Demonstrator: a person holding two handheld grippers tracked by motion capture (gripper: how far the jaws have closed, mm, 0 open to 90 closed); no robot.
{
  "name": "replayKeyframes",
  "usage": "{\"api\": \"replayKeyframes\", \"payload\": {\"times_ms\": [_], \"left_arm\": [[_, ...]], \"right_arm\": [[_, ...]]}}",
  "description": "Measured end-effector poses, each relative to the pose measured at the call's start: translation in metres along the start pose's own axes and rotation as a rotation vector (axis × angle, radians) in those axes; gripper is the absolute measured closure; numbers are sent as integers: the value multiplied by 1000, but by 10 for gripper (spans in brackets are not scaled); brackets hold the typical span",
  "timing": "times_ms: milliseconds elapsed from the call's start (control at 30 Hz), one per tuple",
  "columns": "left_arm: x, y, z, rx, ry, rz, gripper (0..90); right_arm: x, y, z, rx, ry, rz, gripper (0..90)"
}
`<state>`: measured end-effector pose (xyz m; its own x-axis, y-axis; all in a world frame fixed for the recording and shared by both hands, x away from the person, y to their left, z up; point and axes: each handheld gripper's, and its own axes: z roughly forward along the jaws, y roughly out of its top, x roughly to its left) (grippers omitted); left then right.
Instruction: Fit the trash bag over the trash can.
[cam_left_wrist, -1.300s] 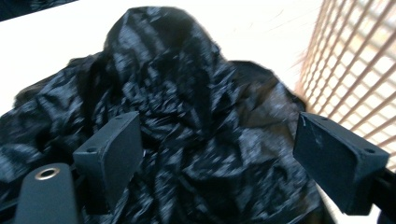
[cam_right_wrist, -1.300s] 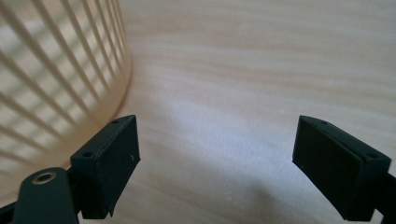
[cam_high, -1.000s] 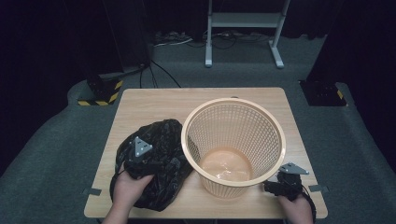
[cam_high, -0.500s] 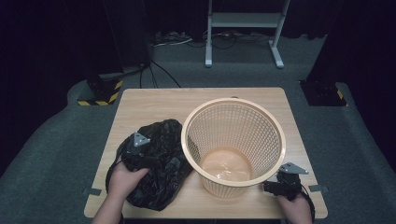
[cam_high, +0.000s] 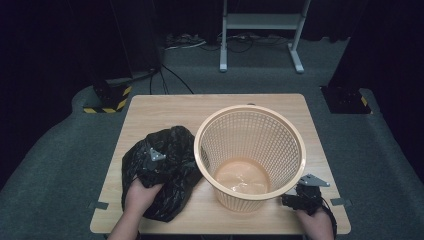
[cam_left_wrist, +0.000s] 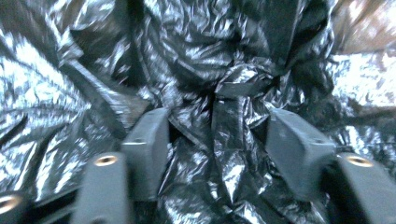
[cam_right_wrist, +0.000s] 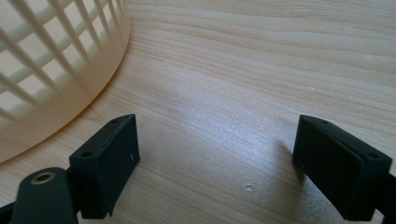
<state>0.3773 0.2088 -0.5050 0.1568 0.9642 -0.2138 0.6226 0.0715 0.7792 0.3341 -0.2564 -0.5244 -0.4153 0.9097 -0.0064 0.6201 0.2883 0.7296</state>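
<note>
Wooden table: our left gripper, jaws apart, straddles crumpled black plastic bag; right gripper gapes idle; cream lattice basket unlined yet.

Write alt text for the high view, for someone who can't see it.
Seen from above, a cream lattice basket stands empty on a wooden table, with a crumpled black plastic bag against its left side. The left gripper presses into the bag; the right gripper, open, rests on the table by the basket's base.
</note>
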Motion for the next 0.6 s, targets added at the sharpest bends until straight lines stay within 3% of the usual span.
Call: {"api": "replayKeyframes", "payload": {"times_ms": [100,167,467,600], "left_arm": [[3,-4,4,5,1,-9,460],[6,-8,7,2,5,-36,492],[14,-12,6,-32,-6,-102,840],[13,-11,0,-63,8,-58,880]], "right_arm": [[1,0,0,3,6,3,141],[2,0,-1,3,9,-2,142],[3,-1,-2,4,15,-10,143],[4,-1,-2,6,16,-8,143]]}}
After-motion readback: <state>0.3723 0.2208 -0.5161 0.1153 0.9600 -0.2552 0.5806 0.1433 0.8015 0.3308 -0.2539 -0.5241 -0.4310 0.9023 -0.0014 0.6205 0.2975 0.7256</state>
